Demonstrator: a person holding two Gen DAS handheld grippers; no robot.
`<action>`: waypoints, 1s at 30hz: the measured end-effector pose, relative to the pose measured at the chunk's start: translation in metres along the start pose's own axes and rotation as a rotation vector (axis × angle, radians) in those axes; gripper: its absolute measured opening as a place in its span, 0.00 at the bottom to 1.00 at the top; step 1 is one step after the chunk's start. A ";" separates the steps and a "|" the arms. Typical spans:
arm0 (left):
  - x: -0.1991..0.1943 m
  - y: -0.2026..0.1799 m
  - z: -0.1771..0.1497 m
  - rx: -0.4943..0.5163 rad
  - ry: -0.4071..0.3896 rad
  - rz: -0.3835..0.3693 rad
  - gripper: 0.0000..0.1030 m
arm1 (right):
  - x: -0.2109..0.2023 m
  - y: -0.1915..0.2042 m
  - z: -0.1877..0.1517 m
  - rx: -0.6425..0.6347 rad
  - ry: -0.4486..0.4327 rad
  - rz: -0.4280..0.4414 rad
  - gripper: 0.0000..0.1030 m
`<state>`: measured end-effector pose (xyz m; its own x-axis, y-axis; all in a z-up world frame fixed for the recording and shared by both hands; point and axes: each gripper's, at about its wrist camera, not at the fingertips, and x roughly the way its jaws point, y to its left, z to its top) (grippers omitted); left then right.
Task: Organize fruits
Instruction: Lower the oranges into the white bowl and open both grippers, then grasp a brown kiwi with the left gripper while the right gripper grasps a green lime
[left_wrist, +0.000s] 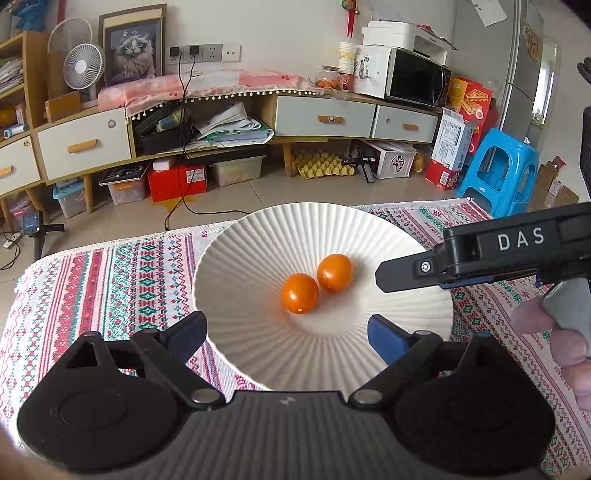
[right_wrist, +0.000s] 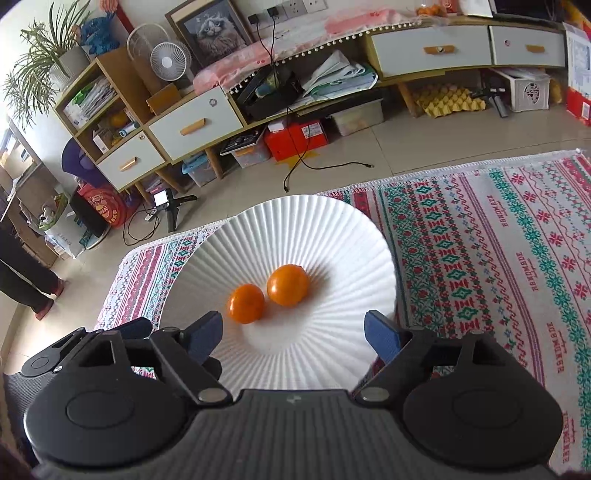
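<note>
A cluttered living room: a long low sideboard (left_wrist: 207, 122) in pale wood with white drawers runs along the far wall, a framed cat picture (left_wrist: 133, 48) and a small white desk fan (left_wrist: 84, 66) standing on it, and storage boxes and a yellow egg tray (left_wrist: 321, 166) on the tiled floor beneath. Nearer, a table is covered by a woven cloth (left_wrist: 122, 280) banded in red, green and white.

On that cloth sits a white ribbed ceramic plate (left_wrist: 258, 236), and in its hollow lie two small orange fruits side by side, just about touching: the near-left orange fruit (left_wrist: 300, 293) and the far-right orange fruit (left_wrist: 334, 272). Both are roundish, so neither offers much of a long axis; the pair lines up on a diagonal running from near-left to far-right.

The left gripper (left_wrist: 286, 330) hangs over the plate's near edge, its blue-padded jaws spread wide with nothing between them; the fruits lie just ahead, on its centre line. The right gripper (right_wrist: 293, 332) is likewise spread and empty, with the fruits ahead and slightly left. In the left view it reaches in from the right over the plate's rim.

I'd judge both fruits already placed, and each hand equally near them. No other fruit is visible on the cloth.
</note>
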<state>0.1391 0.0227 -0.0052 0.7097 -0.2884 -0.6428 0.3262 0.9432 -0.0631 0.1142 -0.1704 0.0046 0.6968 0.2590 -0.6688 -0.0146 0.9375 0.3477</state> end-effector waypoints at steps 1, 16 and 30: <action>-0.005 -0.001 -0.001 -0.001 -0.002 0.005 0.96 | -0.003 0.001 -0.002 -0.001 -0.002 0.000 0.83; -0.046 -0.004 -0.028 0.010 0.061 0.073 0.98 | -0.040 0.013 -0.035 -0.081 -0.013 -0.022 0.96; -0.077 -0.004 -0.083 -0.047 0.105 0.099 0.98 | -0.057 -0.004 -0.084 -0.107 -0.050 -0.039 0.98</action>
<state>0.0310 0.0547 -0.0184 0.6672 -0.1772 -0.7235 0.2262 0.9736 -0.0299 0.0142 -0.1690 -0.0139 0.7334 0.2127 -0.6456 -0.0619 0.9667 0.2483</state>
